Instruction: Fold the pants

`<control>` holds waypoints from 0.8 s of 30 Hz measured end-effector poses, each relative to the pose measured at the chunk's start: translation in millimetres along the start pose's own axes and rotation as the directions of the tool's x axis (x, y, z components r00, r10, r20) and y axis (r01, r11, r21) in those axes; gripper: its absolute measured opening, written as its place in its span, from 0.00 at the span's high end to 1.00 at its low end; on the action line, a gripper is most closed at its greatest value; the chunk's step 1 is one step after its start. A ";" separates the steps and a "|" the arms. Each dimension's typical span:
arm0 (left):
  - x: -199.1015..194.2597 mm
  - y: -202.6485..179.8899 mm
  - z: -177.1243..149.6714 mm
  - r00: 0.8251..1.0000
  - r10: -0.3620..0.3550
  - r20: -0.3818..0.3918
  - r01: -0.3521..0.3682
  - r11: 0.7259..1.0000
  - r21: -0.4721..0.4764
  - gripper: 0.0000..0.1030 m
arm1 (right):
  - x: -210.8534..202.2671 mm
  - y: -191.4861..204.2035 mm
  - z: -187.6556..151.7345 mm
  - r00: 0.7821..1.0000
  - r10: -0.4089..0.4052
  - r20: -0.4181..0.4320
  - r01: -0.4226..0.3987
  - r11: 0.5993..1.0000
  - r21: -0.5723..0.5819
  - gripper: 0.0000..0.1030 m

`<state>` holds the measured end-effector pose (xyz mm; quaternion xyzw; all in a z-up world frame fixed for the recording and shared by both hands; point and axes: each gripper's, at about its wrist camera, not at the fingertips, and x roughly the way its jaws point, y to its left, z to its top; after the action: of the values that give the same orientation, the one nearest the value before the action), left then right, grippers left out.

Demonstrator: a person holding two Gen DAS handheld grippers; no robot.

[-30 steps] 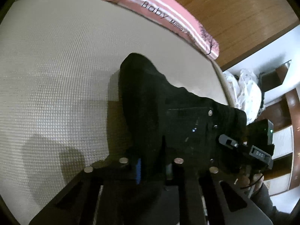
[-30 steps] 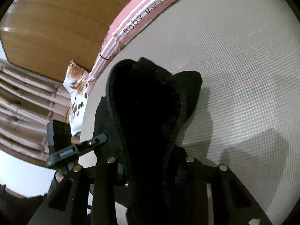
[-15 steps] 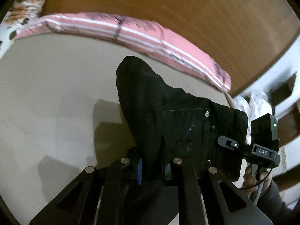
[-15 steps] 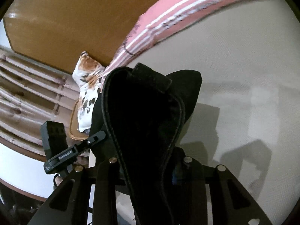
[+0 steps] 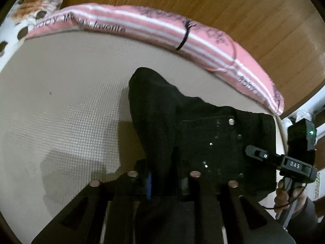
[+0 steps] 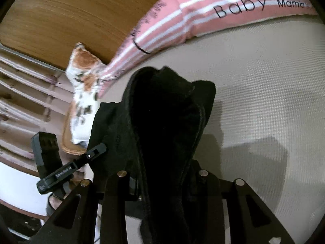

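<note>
Left gripper (image 5: 164,174) pitched downward over the bed; jaws opening, with a fold of the black pants (image 5: 203,134) between its fingers (image 5: 149,185). We cannot tell whether the pads press on the cloth.

Right gripper (image 6: 162,183) also pitched downward, jaws narrow and clamped on a thick bunched fold of the pants (image 6: 166,122), which rises ahead of the fingers and drapes off to the gripper's left.

Just beyond the left gripper, the pants spread rightward, the pocket with metal studs facing up. At the far right of that view we see the other gripper's body (image 5: 298,158), gripped by a hand (image 5: 288,195).

Beneath and ahead of both grippers: the beige textured mattress (image 5: 61,105). Further ahead: a pink striped pillow (image 5: 203,40) with printed lettering, then the wooden headboard (image 5: 223,4). A floral pillow (image 6: 85,85) lies far left of the right gripper.
</note>
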<state>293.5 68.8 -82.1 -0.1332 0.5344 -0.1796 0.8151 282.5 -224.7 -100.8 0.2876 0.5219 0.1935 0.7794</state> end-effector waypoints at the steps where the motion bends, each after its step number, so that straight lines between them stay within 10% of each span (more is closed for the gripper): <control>1: 3.4 1.3 -2.7 1.000 0.011 0.007 -0.011 1.000 0.008 0.70 | 3.5 -4.5 -0.1 1.000 -0.027 0.000 0.027 1.000 -0.004 0.66; 4: 8.4 3.7 -12.7 0.998 0.056 0.029 -0.056 0.998 0.025 0.56 | 13.3 -6.2 -5.6 0.989 -0.143 0.027 0.144 0.988 -0.057 0.46; 24: -33.9 -24.5 -110.2 0.937 0.314 0.150 -0.334 0.934 0.127 0.52 | -47.5 17.4 -98.3 0.934 -0.320 0.158 0.346 0.921 -0.180 0.43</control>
<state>176.2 58.7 -87.5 0.0074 0.4811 -0.0734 0.8736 173.5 -215.8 -84.5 0.1244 0.4904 0.0921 0.8577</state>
